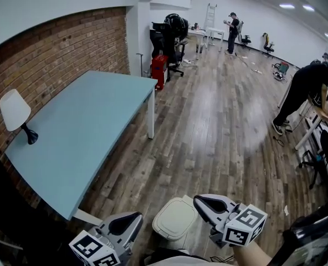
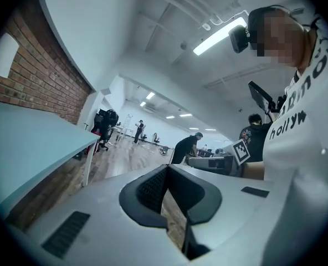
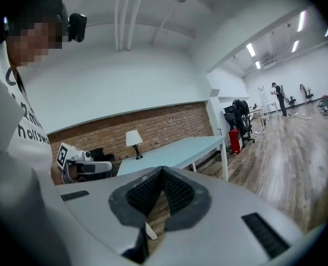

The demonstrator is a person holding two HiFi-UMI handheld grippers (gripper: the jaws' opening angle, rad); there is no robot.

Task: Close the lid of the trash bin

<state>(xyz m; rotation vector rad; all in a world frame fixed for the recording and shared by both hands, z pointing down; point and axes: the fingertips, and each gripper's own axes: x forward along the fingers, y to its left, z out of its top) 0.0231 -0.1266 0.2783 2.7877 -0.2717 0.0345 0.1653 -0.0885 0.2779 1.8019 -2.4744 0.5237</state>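
Directly between the left gripper [image 1: 132, 221] and the right gripper [image 1: 204, 202], at the near edge of the head view, stands the cream-white rounded plastic trash bin [image 1: 175, 219] on the grey-brown wood-plank floor [image 1: 219, 126]; its lid [image 1: 174, 215] lies flat down on it. To the left, a long light blue rectangular table [image 1: 81, 137] on white legs runs along a red brick wall [image 1: 59, 54], with a white-shaded lamp on a dark foot [image 1: 15, 114] near its left edge. Farther off, a black office chair [image 1: 174, 35] and a red upright case [image 1: 159, 71] stand by a white pillar, and people work at the far end and at the right of the big white room. The bin's lower body is cut off by the frame's edge, and neither gripper view shows the bin. Whether either gripper touches it cannot be told from above. Both grippers have their dark ribbed pads pressed together at the tips, with nothing between them, only floor showing through the wedge behind.
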